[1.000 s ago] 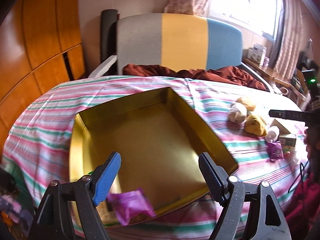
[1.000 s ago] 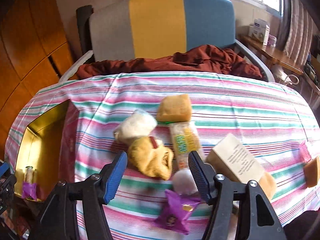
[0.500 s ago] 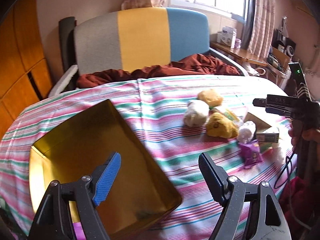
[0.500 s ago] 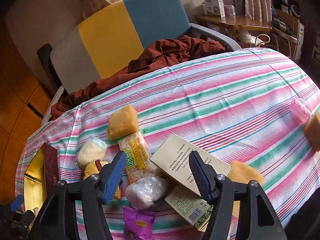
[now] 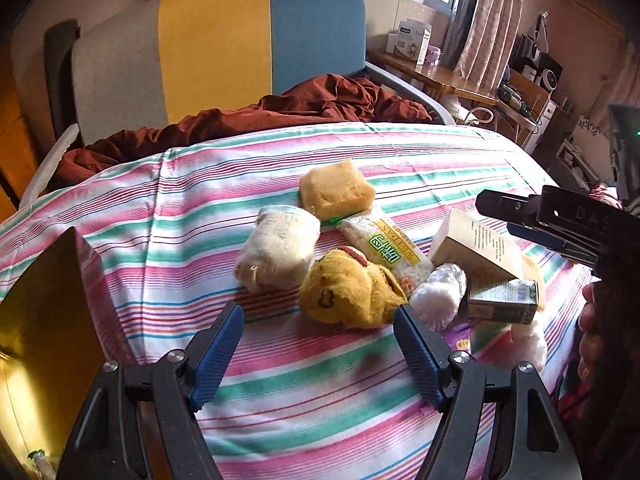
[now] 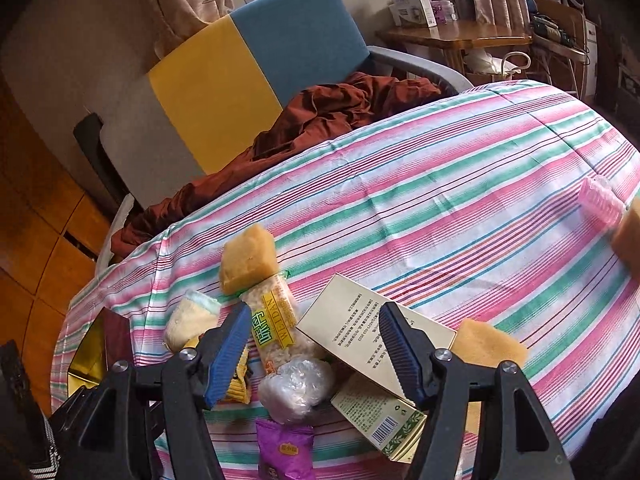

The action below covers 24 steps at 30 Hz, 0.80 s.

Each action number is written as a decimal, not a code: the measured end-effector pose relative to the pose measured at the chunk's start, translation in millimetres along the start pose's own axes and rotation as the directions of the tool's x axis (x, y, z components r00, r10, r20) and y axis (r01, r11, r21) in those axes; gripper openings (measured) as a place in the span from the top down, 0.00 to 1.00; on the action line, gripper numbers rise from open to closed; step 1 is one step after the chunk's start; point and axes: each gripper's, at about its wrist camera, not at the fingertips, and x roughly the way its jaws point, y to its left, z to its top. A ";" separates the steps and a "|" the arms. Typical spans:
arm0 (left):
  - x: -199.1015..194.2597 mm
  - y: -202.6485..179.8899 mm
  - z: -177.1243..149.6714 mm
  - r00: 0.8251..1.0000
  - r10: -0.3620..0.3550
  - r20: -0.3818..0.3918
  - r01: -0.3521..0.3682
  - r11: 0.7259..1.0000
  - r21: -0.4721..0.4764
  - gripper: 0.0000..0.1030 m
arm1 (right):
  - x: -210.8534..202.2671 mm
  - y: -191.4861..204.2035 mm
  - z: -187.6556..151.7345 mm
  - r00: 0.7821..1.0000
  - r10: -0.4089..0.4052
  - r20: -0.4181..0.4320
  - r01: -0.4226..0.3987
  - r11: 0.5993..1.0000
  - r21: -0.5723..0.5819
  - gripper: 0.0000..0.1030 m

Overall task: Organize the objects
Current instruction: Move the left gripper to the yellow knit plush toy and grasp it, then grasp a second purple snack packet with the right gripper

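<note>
Clutter hides much from us: the purple packet (image 6: 284,454) runs off the bottom edge, and the gold tin (image 5: 44,344) is cut at the table's left edge. We hold both the left gripper (image 5: 318,354) and the right gripper (image 6: 314,354) wide apart, grasping nothing. Near the striped cloth's (image 5: 280,392) front edge sit a fuzzy yellow plush (image 5: 352,288), a crinkly plastic ball (image 6: 296,388), a spongy block (image 5: 336,190) and a flat carton (image 6: 360,332).

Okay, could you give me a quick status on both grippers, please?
Left gripper open, empty, facing yellow plush. Right gripper open over cream box. Gold tin at left.
</note>
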 end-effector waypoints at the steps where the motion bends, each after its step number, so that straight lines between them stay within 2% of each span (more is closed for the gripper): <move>1: 5.9 -2.3 3.0 1.000 -0.002 -0.003 0.002 1.000 0.001 0.25 | 0.1 0.0 0.1 1.000 0.003 0.000 -0.003 1.000 0.000 0.35; 6: 38.8 -7.7 13.7 0.999 -0.001 -0.043 0.001 1.000 -0.003 0.26 | 0.6 1.0 0.2 1.000 0.008 0.000 -0.008 1.000 -0.005 0.35; 10: 58.9 -9.7 15.9 0.998 0.002 -0.068 -0.002 1.000 -0.005 0.31 | 2.2 1.6 0.4 1.000 0.006 -0.004 -0.006 1.000 -0.011 0.35; 11: 59.3 -11.2 15.9 0.998 0.005 -0.058 -0.005 1.000 0.004 0.37 | 2.6 1.7 0.5 1.000 0.005 -0.004 -0.005 1.000 -0.012 0.35; 13: 60.1 -13.9 15.2 0.998 -0.017 -0.062 0.019 1.000 0.025 0.54 | 3.5 2.4 0.2 1.000 -0.001 -0.006 0.000 1.000 -0.018 0.35; 17: 52.0 -11.4 5.3 0.999 -0.031 -0.034 0.032 0.999 0.035 0.64 | 5.1 5.2 -0.9 1.000 -0.006 -0.012 0.006 0.999 -0.034 0.35; 21: 31.6 -5.2 -14.3 0.999 -0.052 -0.018 0.052 0.999 0.002 0.65 | 5.5 7.7 -1.7 1.000 -0.007 -0.012 0.007 0.999 -0.050 0.35; 24: 15.3 -8.4 -34.4 0.999 -0.045 -0.006 0.045 0.999 0.017 0.66 | 5.6 10.4 -2.3 1.000 0.002 -0.014 -0.003 0.998 -0.065 0.35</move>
